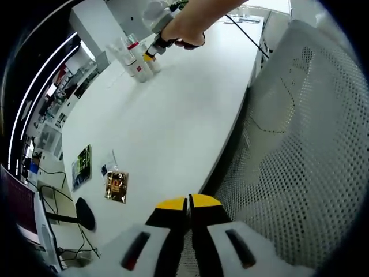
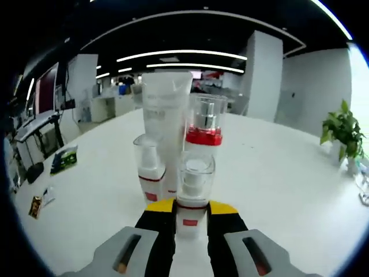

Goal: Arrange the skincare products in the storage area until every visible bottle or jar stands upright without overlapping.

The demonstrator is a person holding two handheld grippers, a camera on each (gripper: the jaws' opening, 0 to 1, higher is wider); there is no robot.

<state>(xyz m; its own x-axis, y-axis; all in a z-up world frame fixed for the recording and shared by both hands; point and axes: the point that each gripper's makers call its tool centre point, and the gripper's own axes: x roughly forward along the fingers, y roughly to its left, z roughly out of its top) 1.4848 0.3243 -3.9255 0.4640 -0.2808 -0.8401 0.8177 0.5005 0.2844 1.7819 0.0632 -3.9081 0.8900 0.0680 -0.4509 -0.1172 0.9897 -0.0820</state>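
In the right gripper view, the right hand-held gripper [image 2: 191,214] is rising from six o'clock with its yellow-tipped black jaws pinching a small clear-capped white pump bottle with a red label [image 2: 195,193], which is standing upright on the broad white counter [image 2: 277,190]. Just beside it toward nine o'clock, a second small white pump bottle with a red band [image 2: 150,176] is standing upright. Behind the pair, a tall white squeeze tube [image 2: 164,118] is standing on end, and at its right a clear-capped bottle with a silver pump and a red collar [image 2: 204,124] is standing close against it, the four forming one tight cluster. A green potted plant [image 2: 341,135] is sitting at three o'clock at the counter's far edge. In the left gripper view, the left hand-held gripper [image 1: 188,209] is at six o'clock with its jaws pressed together on nothing, well apart from the products. Toward eleven o'clock the same cluster of white bottles [image 1: 137,57] is standing far across the counter, with a person's hand [image 1: 183,26] holding the other hand-held gripper at it. A shiny gold foil sachet [image 1: 116,186] and a green printed card [image 1: 82,166] are lying flat near eight o'clock, and a white perforated mesh chair back [image 1: 305,150] is spreading across three o'clock.
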